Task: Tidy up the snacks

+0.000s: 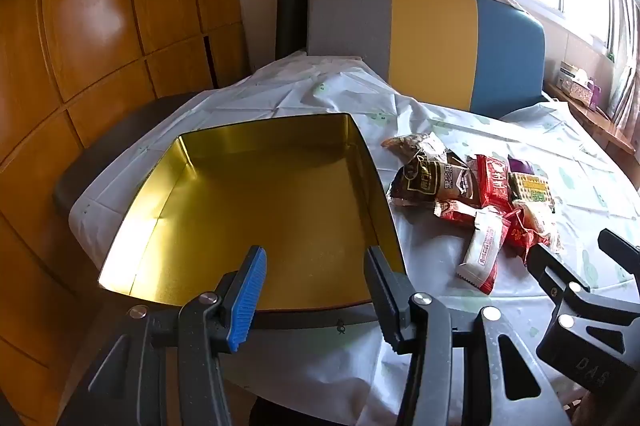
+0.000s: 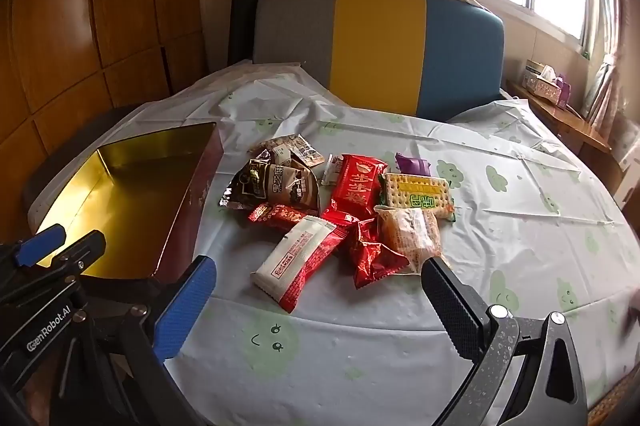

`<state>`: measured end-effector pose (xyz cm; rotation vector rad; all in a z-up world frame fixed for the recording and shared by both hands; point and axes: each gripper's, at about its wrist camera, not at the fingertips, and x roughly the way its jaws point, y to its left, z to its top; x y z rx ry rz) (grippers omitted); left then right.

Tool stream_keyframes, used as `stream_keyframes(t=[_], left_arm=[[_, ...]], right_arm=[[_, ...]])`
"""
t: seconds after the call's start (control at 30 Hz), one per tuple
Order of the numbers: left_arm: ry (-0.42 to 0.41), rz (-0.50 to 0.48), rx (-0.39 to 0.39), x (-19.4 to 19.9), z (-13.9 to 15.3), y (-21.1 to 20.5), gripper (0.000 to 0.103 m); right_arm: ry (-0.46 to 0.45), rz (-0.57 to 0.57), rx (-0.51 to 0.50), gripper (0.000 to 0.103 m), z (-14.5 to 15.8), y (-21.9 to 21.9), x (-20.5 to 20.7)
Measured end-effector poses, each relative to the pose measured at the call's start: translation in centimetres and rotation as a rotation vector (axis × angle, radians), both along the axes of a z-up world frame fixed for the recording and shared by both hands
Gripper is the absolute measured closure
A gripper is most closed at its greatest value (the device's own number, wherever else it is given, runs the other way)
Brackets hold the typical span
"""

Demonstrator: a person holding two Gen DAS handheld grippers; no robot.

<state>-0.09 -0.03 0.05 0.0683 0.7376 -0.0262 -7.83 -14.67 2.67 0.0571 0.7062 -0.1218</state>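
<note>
A round table under a white plastic cloth with green faces carries, at left of frame, an empty gold-lined square tin, presumably waiting for the heap of wrapped snacks just beside it at centre. The right gripper, spread wide and empty, hovers before the white-and-red packet; the left gripper, released and empty, hangs over the tin's near rim.

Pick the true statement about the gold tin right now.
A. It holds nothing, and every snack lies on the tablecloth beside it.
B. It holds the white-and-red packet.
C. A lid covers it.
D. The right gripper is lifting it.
A: the gold tin shows only its bare gold floor, while the snack pile lies on the tablecloth beside it.
</note>
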Motion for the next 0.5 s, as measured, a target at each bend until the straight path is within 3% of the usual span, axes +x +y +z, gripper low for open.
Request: stream_keyframes(t=[0.5], left_arm=[[-0.004, -0.002, -0.002, -0.03, 0.20, 0.02, 0.052]], right_arm=[[-0.002, -0.013, 0.009, 0.000, 0.29, -0.36, -0.26]])
